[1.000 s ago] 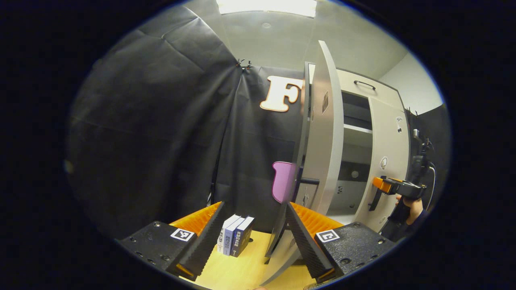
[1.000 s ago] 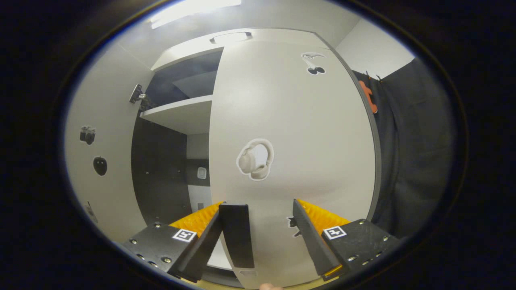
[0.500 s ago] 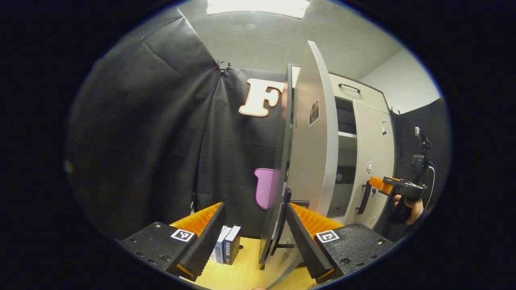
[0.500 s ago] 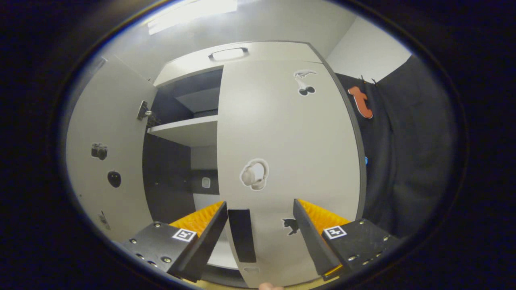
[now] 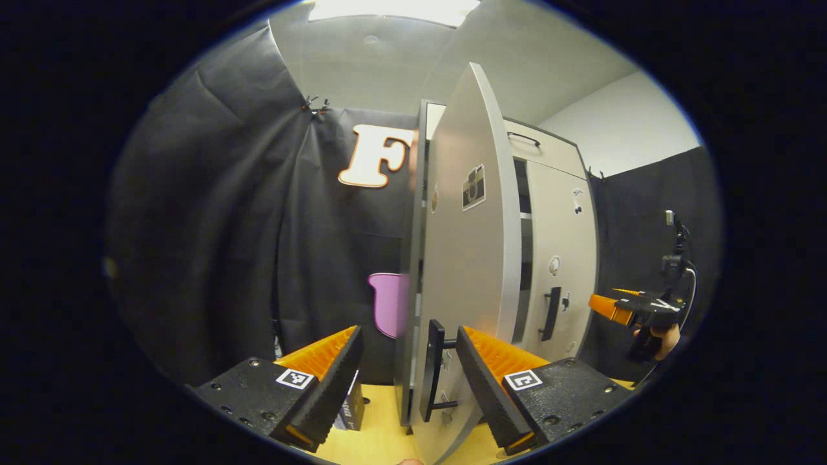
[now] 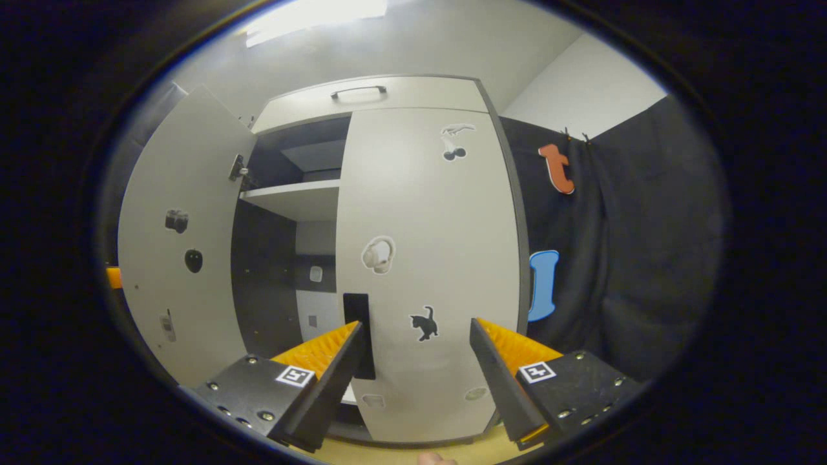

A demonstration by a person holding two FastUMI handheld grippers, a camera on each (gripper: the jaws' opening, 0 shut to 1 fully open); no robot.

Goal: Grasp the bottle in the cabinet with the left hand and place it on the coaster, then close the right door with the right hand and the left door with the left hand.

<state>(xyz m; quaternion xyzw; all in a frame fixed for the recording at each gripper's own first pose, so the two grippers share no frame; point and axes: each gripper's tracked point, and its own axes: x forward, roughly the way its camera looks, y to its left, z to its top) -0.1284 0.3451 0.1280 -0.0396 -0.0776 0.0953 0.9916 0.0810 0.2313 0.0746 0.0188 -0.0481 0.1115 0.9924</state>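
Standing ajar — left door (image 5: 465,271), its handle (image 5: 431,369) sitting between the spread, empty fingers of the left gripper (image 5: 408,361); lying shut, right door (image 6: 426,271); hovering before it, right gripper (image 6: 417,361), gaping, holding nothing; no legible writing.

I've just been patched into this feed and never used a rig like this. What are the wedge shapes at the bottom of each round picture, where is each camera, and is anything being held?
There is no robot arm: a person holds a two-finger gripper in each hand, and a camera rides on each, looking forward along its fingers. Those wedges are the fingers.

In the left gripper view, the left gripper is open, its fingers either side of the open left door and its handle, not pressing on it. Farther off, a hand holds the right gripper.

In the right gripper view, the right gripper is open and empty, facing the shut right door. Some books stand on the yellow tabletop.
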